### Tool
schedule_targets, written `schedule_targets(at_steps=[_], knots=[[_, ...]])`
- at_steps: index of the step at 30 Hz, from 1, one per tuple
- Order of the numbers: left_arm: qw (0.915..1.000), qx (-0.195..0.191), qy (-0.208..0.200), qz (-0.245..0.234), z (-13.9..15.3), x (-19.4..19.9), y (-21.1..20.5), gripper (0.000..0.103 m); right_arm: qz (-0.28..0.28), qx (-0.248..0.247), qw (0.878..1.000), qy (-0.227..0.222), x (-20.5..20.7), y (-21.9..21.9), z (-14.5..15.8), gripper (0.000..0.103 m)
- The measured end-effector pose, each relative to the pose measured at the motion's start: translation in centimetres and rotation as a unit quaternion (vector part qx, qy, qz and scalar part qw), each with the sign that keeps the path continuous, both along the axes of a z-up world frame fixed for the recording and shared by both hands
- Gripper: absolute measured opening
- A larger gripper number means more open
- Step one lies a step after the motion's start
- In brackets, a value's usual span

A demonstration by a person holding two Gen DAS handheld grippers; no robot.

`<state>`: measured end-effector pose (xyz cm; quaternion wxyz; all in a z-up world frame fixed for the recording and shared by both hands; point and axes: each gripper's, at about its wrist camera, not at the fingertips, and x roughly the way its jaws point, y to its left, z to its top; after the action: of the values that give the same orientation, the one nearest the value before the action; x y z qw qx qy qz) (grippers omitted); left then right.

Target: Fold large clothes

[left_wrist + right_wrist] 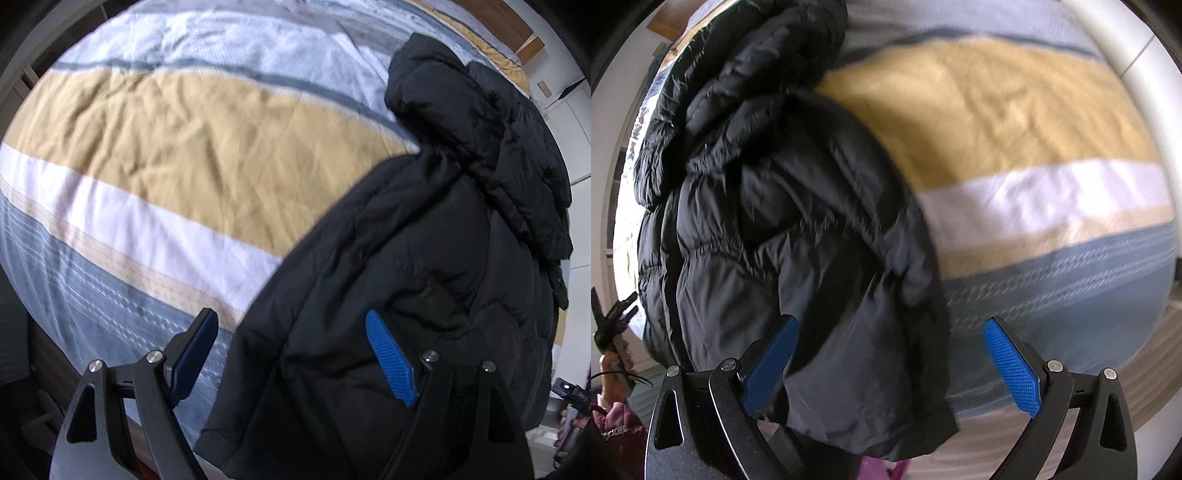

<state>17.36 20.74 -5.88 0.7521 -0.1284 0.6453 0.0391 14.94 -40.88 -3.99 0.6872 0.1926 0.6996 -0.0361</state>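
The left hand-held gripper (291, 354) points steeply down and its jaws stand wide apart. The hem of the black puffer jacket (424, 240) lies between its fingers, but the pads do not press on the cloth, so it is released, not grasping. The right hand-held gripper (890, 362) is in the same state: jaws wide, pointing down, with a loose edge of the jacket (798, 206) hanging between the blue pads and clamped by neither.

Beyond both grippers the jacket stretches away in a long, bunched heap, its thick collar or hood at the far end. It lies on a bed with a striped cover (184, 147), and its near edge seems to hang over the side of the bed.

I judge that both grippers are placed over the near hem so they can close on its two corners. The cover beyond the grippers, beside the jacket, is free, which gives room for spreading and folding.
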Motion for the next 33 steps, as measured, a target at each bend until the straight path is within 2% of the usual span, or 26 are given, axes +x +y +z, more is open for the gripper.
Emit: schedule_targets(at_steps=[4,7,13,16,23,27,30,32,33], knots=[[0.9995,-0.012,0.028,-0.008,-1.3,-0.9,-0.2,0.082,-0.015,0.024,0.999,0.014,-0.9,0.8,-1.9,0.099],[0.9989,-0.013,0.043,0.009,-2.2,-1.6,0.3,0.082,-0.017,0.043,0.999,0.027,-1.2,1.3,-3.6,0.099],[0.9945,-0.063,0.071,0.046,-4.4,-2.8,1.1,0.082,-0.022,0.055,0.997,0.041,-2.3,1.7,-6.3,0.1],[0.9938,-0.072,0.075,0.041,-5.0,-3.2,0.6,0.082,-0.029,0.067,0.996,0.04,-2.8,1.4,-7.3,0.1],[0.9869,-0.128,0.089,0.04,-5.8,-4.5,-0.1,0.081,-0.042,0.107,0.992,0.051,-3.8,0.2,-9.2,0.101],[0.9859,-0.136,0.094,0.025,-5.5,-5.4,-1.5,0.076,-0.045,0.136,0.988,0.064,-5.2,-0.1,-10.2,0.1],[0.9855,-0.141,0.094,0.011,-4.9,-5.9,-2.9,0.068,-0.042,0.144,0.987,0.063,-6.2,-0.1,-10.4,0.093],[0.9855,-0.141,0.094,0.007,-4.5,-6.1,-3.5,0.059,-0.045,0.156,0.985,0.064,-7.5,-0.8,-10.6,0.077],[0.9856,-0.14,0.094,0.005,-4.2,-6.1,-3.8,0.056,-0.046,0.161,0.984,0.063,-7.8,-0.8,-10.5,0.073]])
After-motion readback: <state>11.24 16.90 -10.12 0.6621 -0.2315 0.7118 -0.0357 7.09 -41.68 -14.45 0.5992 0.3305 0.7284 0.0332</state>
